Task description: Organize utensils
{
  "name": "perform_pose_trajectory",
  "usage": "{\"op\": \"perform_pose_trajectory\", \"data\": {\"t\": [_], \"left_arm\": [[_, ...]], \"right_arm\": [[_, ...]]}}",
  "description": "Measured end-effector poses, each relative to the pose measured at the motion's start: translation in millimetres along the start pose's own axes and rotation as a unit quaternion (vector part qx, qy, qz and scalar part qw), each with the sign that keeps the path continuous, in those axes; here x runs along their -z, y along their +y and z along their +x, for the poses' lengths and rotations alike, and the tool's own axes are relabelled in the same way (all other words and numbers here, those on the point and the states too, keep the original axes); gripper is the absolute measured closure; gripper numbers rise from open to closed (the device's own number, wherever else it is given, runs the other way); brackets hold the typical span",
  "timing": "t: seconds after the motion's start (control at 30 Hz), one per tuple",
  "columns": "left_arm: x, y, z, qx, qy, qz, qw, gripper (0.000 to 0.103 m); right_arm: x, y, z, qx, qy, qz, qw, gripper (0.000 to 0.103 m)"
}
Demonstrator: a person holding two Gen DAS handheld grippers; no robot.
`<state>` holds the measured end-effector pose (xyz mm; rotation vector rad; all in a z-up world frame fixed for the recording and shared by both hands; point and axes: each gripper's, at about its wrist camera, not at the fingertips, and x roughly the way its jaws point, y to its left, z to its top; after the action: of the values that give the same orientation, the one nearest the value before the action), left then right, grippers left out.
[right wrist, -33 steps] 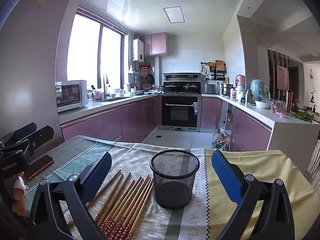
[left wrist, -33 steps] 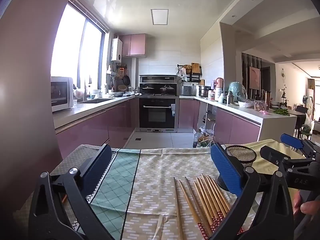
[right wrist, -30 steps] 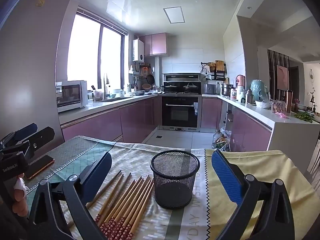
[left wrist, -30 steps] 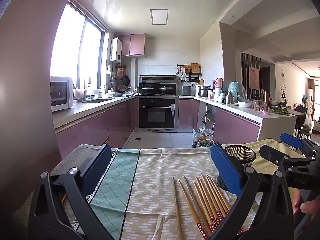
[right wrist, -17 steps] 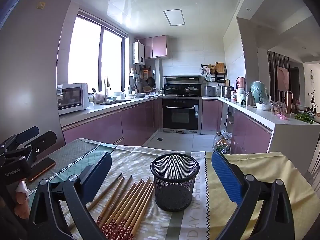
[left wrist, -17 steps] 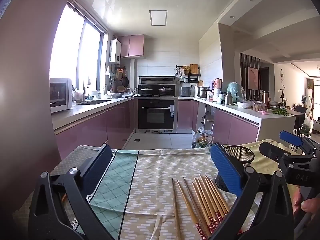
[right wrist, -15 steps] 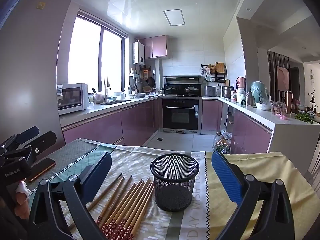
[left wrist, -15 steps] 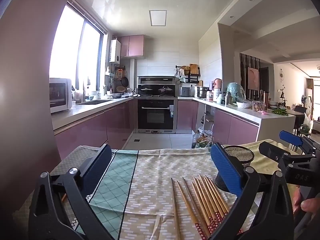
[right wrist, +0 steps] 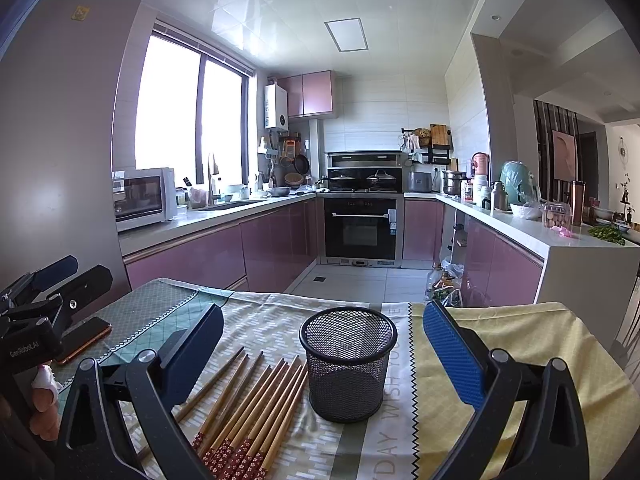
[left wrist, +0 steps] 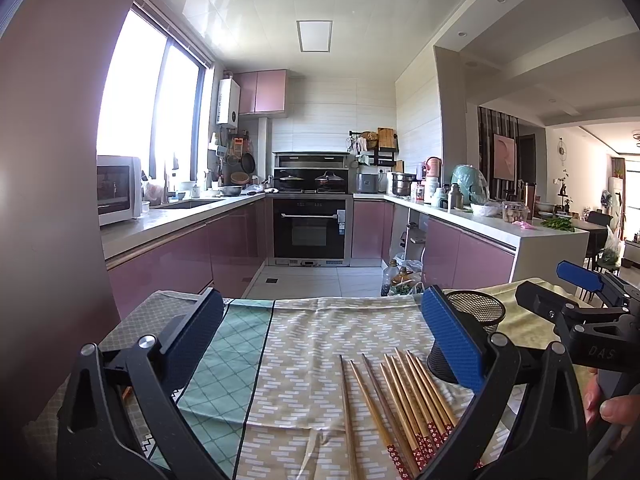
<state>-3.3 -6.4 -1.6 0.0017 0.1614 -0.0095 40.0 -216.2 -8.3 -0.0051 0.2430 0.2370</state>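
Several wooden chopsticks (left wrist: 404, 400) with red patterned ends lie side by side on the tablecloth; they also show as chopsticks (right wrist: 256, 408) in the right wrist view. A black mesh cup (right wrist: 347, 362) stands upright and empty just right of them, seen as the cup (left wrist: 478, 312) behind the left gripper's right finger. My left gripper (left wrist: 320, 340) hovers open above the cloth, left of the chopsticks. My right gripper (right wrist: 320, 344) is open with the cup in front between its fingers. Each gripper appears in the other's view: left gripper (right wrist: 48, 300), right gripper (left wrist: 576, 308).
The table carries a patchwork cloth (left wrist: 304, 344) of teal, beige and yellow. A phone (right wrist: 82, 338) lies at its left edge. A hand (left wrist: 612, 408) holds the right gripper. Beyond the table's far edge are the kitchen floor and pink cabinets (right wrist: 208, 256).
Both views have shifted only slightly; the cameras tilted a touch, so the table sits a little lower. Chopsticks and cup have not moved. Both grippers stay open.
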Motion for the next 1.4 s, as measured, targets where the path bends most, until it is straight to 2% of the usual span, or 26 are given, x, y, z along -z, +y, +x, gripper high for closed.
{"op": "perform_pose_trajectory", "data": {"t": [1.4], "left_arm": [[1.2,-4.9,-0.7,0.003,-0.002,-0.005,1.0000,0.005]], "right_arm": [[1.8,-0.8,1.2,-0.001,0.001,0.002,1.000,0.006]]}}
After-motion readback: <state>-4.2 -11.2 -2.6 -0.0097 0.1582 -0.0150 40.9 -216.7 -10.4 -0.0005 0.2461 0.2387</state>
